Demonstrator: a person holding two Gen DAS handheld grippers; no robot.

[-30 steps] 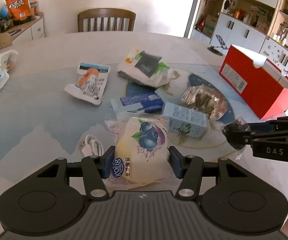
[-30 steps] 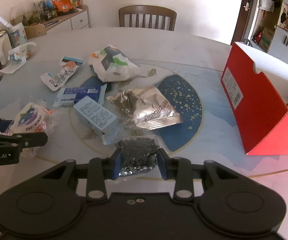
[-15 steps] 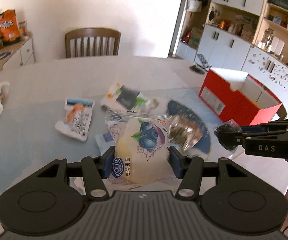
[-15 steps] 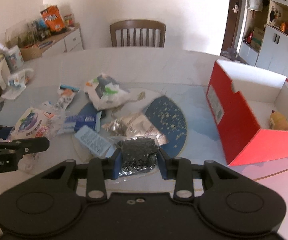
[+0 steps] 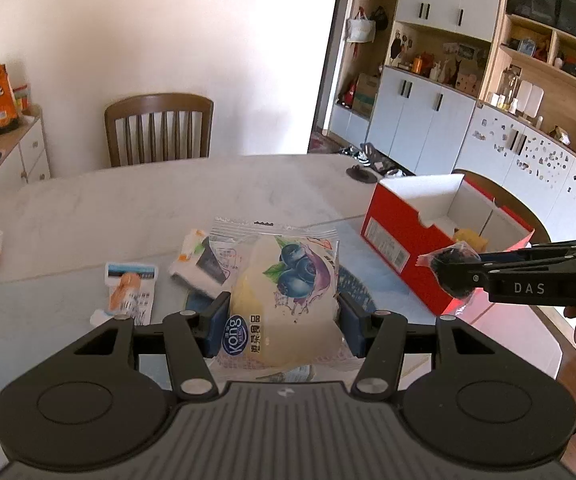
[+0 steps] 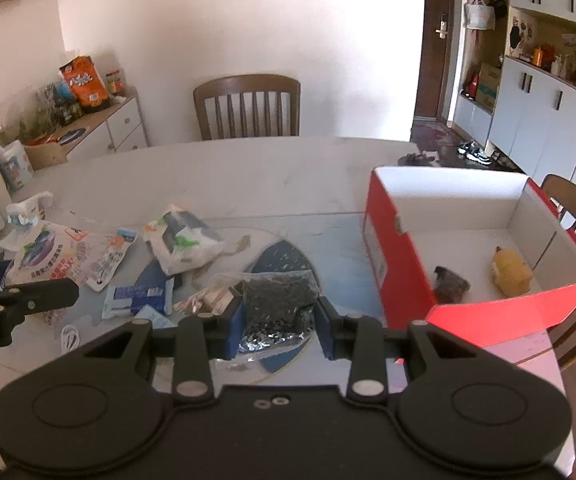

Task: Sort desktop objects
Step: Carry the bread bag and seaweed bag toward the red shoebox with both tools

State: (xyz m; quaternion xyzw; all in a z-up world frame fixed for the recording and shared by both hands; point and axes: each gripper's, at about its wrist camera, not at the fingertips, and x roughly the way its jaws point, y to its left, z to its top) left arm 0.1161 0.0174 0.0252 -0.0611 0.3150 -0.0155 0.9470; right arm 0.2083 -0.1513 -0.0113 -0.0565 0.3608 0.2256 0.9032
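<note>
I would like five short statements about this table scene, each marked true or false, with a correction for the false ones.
1. The left claw is shut on the blueberry bread packet. True.
2. The right claw is open and holds nothing. False: it is shut on the dark seed packet.
3. The red box already holds two items. True: a yellow item and a dark item lie inside.
4. The red box has its lid closed. False: it is open at the top.
5. A wooden chair stands at the far side of the table. True.
</note>
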